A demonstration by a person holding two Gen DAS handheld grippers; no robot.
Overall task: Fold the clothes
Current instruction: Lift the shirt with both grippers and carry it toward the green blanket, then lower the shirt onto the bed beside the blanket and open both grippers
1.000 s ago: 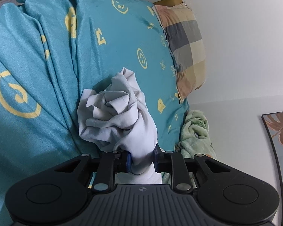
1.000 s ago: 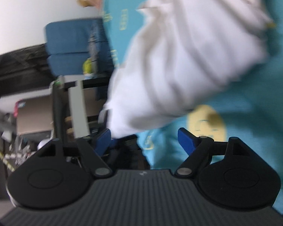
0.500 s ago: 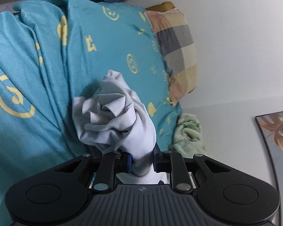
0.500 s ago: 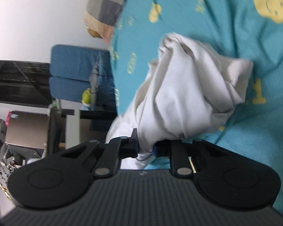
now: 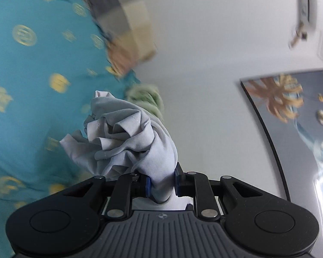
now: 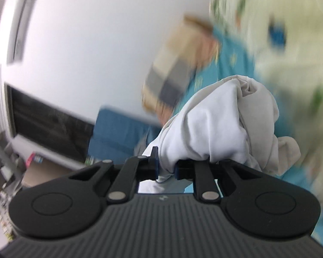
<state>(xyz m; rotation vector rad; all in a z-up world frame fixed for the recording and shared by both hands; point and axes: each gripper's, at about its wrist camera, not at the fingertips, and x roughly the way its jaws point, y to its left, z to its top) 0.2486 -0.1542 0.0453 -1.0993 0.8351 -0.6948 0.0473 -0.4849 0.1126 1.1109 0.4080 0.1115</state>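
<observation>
A crumpled white garment (image 5: 127, 142) bunches up in front of my left gripper (image 5: 161, 182), whose blue pads are shut on a thick fold of it. In the right wrist view the same white garment (image 6: 221, 124) bulges over my right gripper (image 6: 166, 169), which is shut on another bunch of the cloth. Both grippers hold the garment up above the teal bedspread (image 5: 32, 81). How the cloth hangs below the grippers is hidden.
A checked pillow (image 5: 122, 15) lies at the head of the bed by the white wall. A green cloth (image 5: 146, 99) sits by the bed's edge. A framed leaf picture (image 5: 290, 129) hangs on the wall. A blue chair (image 6: 118, 133) stands beyond the bed.
My right gripper closed on the white garment. Both grippers rose from the bedspread, lifting the garment, and the views now show more wall; the background is blurred with motion.
</observation>
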